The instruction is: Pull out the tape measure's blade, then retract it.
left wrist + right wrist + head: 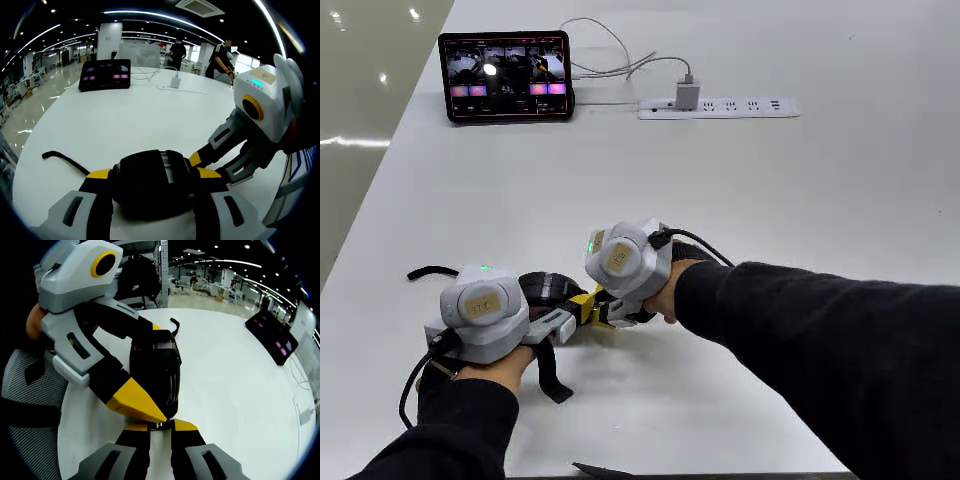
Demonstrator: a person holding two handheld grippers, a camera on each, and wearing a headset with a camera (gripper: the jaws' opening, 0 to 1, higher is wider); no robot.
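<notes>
My left gripper (152, 175) clamped the tape measure (150, 192), lower centre, anchoring it, while my right gripper (159, 426) pinched the blade tip (161, 424) to pull.

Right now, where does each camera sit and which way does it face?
Head view: on the head, looking forward and down at the left gripper and right gripper meeting on the tape measure; both sleeves show.
Left gripper view: on the left gripper, facing the tablet; its jaws clamp the tape measure.
Right gripper view: on the right gripper, facing the left gripper; its jaws pinch the tape measure's front.
Shared: all views show the tape measure and tablet.
</notes>
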